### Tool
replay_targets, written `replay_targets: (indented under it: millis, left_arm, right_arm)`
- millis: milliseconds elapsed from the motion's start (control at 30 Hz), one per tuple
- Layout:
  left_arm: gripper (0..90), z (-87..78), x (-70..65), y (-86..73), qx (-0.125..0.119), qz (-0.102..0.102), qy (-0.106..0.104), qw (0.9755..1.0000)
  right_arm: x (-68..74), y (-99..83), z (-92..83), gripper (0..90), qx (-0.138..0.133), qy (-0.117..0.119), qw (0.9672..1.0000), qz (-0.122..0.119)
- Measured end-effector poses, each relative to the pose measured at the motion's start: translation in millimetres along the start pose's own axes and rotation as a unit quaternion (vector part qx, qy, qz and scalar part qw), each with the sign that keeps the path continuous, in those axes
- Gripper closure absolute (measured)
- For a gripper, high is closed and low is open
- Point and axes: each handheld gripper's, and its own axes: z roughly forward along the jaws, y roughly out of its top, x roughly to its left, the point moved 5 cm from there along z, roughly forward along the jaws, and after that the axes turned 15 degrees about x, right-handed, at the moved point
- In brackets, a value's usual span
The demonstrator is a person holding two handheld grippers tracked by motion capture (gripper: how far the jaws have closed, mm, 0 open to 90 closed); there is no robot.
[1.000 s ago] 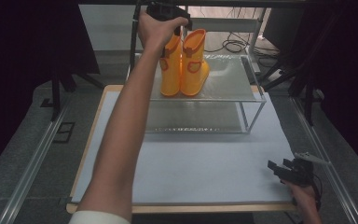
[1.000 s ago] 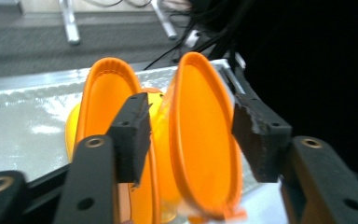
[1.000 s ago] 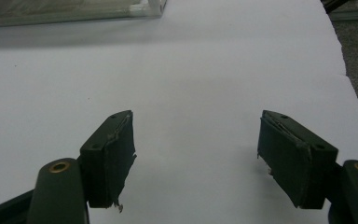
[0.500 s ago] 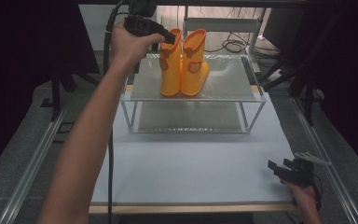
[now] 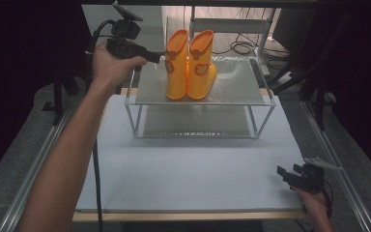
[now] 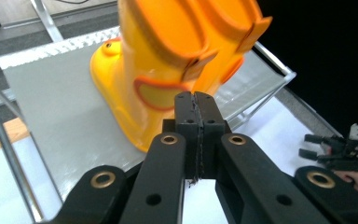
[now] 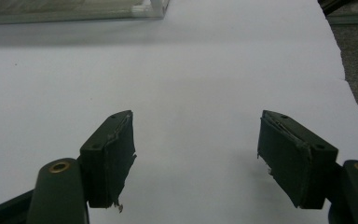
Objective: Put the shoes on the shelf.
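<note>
Left gripper point(image 5: 157, 58) beside the orange boots point(image 5: 191, 65) on the shelf rack point(image 5: 232, 94), jaws just closed, pads together on nothing.
Boots stand upright just off its tip; left gripper view shows the empty pinch. Right gripper point(image 5: 290, 175) rests wide open, empty, well apart on the tabletop point(image 5: 198, 169).

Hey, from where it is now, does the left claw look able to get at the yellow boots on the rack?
Probably yes. The left claw sits just beside the near boot on the rack's top shelf, with nothing between them. Its jaws have just closed on nothing, so they'd need to reopen first.
</note>
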Motion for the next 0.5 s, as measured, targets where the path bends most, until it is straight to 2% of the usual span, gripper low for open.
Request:
replay_targets:
  millis: [100,267,500]
  left_arm:
    - [89.6,4.0,7.0,-9.5,0.005,0.001,0.002,1.0000]
    - [89.6,18.6,23.4,-24.4,0.024,-0.008,0.008,0.9996]
    - [89.5,59.9,43.7,-39.0,0.063,-0.020,0.026,0.9975]
  right_arm:
    - [-0.1,-0.2,0.4,27.0,0.001,0.000,1.0000,0.002]
    - [0.6,-0.8,1.1,27.0,0.006,-0.001,1.0000,-0.001]
    - [-0.6,-0.9,-0.2,27.0,0.006,-0.003,1.0000,-0.003]
